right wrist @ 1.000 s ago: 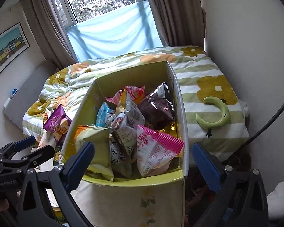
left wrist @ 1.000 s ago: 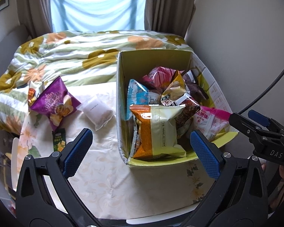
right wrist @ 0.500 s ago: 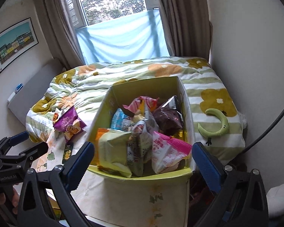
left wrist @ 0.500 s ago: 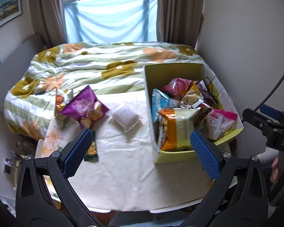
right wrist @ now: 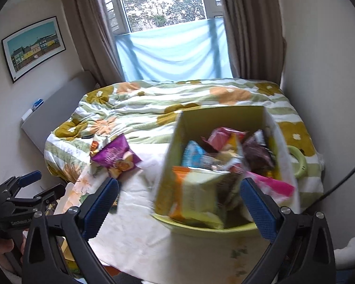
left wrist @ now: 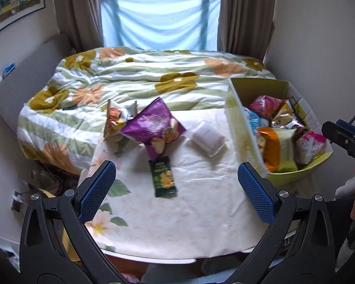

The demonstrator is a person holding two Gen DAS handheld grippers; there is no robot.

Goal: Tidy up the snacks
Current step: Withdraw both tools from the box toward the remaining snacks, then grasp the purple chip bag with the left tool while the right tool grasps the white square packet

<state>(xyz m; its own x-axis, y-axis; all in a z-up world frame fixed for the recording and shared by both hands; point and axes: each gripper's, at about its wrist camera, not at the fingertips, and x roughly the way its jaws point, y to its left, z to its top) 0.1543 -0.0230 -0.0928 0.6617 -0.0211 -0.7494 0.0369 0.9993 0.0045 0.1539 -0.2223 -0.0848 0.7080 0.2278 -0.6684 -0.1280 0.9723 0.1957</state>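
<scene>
A yellow-green box (left wrist: 235, 108) full of snack packets stands at the table's right; it also shows in the right wrist view (right wrist: 168, 165). On the tablecloth lie a purple chip bag (left wrist: 153, 125), an orange packet (left wrist: 112, 118) behind it, a small dark green packet (left wrist: 164, 179) and a white packet (left wrist: 208, 138). My left gripper (left wrist: 177, 190) is open and empty above the table's near edge. My right gripper (right wrist: 178, 204) is open and empty in front of the box. The purple bag (right wrist: 114, 156) shows left of the box.
The table (left wrist: 177, 232) has a floral cloth and abuts a bed with a flowered quilt (left wrist: 135, 80). A wall is close on the right. A green crescent toy (right wrist: 299, 163) lies on the bed beside the box. Window and curtains are behind.
Both grippers have pulled back and up from the box. The left view has swung left, so the loose packets on the table now sit in its middle. Both stayed open.
</scene>
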